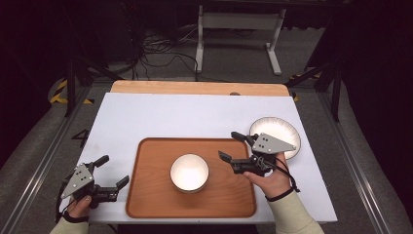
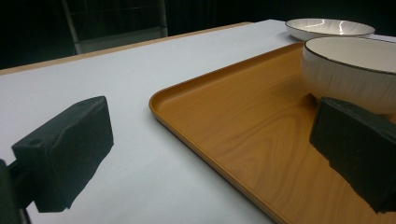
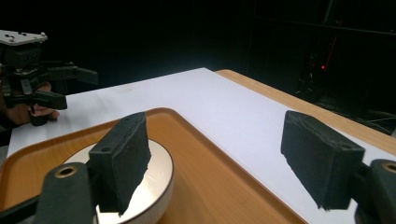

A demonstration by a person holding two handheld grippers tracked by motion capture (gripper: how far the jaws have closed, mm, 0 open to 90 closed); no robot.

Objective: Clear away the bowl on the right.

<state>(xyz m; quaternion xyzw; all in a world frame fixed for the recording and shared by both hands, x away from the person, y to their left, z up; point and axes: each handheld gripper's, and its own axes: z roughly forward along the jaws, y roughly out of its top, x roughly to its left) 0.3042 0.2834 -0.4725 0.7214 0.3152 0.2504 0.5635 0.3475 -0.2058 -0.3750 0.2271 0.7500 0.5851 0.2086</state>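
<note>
Right now, a round white bowl (image 1: pixel 189 172) with a thin dark rim is seen sitting in the middle of a brown wooden tray (image 1: pixel 151 195) with rounded corners. The tray is laid on a white table cover (image 1: pixel 160 114). A flat white plate (image 1: pixel 282 127) with ribbed sides is set on the cover past the tray's far right corner, off the tray.

The right gripper (image 1: pixel 234 146) is held over the tray's right part, near the bowl but not touching it. Its jaws are spread wide and nothing is held between them. In the right gripper view, one black jaw is seen in front of the bowl (image 3: pixel 154 182). The left gripper (image 1: pixel 113 171) is held by the tray's left edge, also spread wide with nothing in it.

The bowl is probably hard and stiff, like china, and it could be broken if dropped. Its glossy inside may be slippery, so a firm, gentle squeeze is needed. The rim is likely the best place to be pinched, with one jaw inside and one outside.

The bowl's inside is washed out by bright light in the high view, so it cannot be told if anything is in it. Part of the plate is hidden behind the right gripper's grey plate. The bowl (image 2: pixel 355 65) is cut off at the side of the left gripper view.
</note>
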